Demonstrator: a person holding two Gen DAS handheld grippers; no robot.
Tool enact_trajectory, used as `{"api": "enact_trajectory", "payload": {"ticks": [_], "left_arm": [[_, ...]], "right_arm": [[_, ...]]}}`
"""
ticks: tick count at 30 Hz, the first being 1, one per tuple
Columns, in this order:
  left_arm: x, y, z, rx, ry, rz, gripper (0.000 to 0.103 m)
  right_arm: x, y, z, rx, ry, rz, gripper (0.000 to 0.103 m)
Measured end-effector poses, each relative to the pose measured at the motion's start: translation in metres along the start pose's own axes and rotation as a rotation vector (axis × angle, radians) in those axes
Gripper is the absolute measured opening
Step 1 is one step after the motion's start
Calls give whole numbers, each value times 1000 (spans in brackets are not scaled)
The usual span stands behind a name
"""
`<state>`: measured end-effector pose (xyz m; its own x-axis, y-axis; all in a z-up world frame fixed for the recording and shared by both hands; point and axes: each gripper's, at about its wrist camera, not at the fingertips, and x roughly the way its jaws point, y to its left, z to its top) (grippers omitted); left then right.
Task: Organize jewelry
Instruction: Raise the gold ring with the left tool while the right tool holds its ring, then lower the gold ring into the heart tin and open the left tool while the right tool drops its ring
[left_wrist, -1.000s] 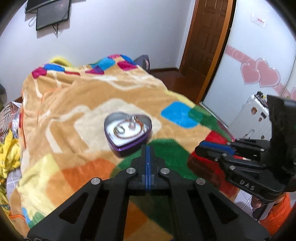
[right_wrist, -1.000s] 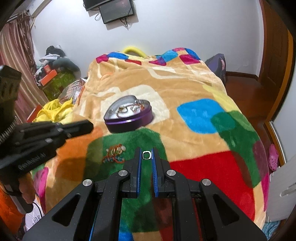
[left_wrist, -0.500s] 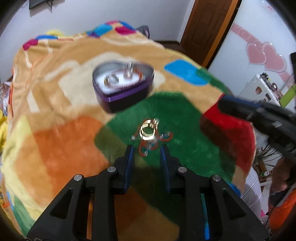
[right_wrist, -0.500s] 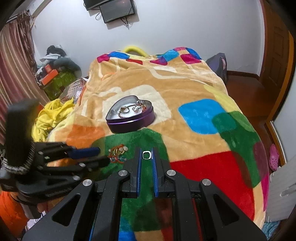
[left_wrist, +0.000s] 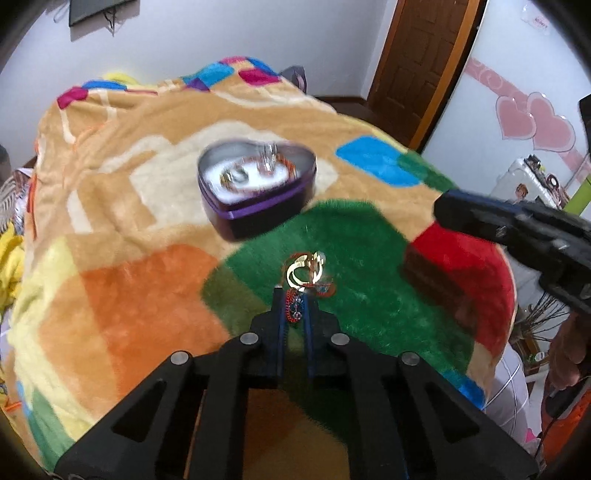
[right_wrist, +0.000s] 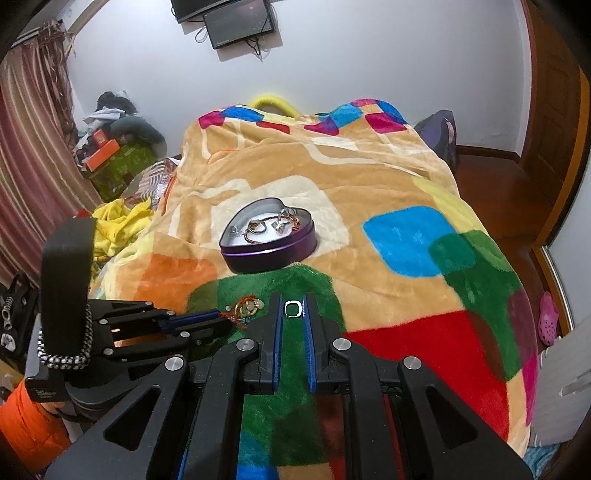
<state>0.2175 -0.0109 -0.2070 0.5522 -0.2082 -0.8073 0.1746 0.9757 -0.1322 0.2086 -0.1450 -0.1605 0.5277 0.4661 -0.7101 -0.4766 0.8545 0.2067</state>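
A purple heart-shaped tin holding several rings and chains sits on the blanket; it also shows in the right wrist view. A small pile of gold rings and red-blue bead bracelets lies on the green patch. My left gripper has its fingers closed around the pile's near end, a beaded bracelet between them. In the right wrist view the left gripper touches the pile. My right gripper is shut on a small silver ring, held above the blanket.
The colourful patchwork blanket covers the whole bed. Yellow cloth and clutter lie at the left side. A wooden door and a wardrobe with pink hearts stand to the right. The right gripper's body reaches in from the right.
My left gripper has come down to the jewelry pile, opened, and then narrowed around the beaded bracelet. The right gripper has kept still, holding the ring.
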Motion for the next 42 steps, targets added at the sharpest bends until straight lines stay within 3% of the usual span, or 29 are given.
{"api": "enact_trajectory", "payload": {"ticks": [12,19,28,42], "left_arm": [[-70,11,50,0,-221,16,7],[-84,18,70,1,-291,17,7],[-61,32,79,-20,-277,-7,7],[0,51,77,-69,-151,-49,7]], "right_arm": [[2,10,25,-28,-48,3,9],[4,16,46,-54,-91,8,9],[27,20,61,-61,-83,14,9],[80,14,61,-64,50,48,9]]}}
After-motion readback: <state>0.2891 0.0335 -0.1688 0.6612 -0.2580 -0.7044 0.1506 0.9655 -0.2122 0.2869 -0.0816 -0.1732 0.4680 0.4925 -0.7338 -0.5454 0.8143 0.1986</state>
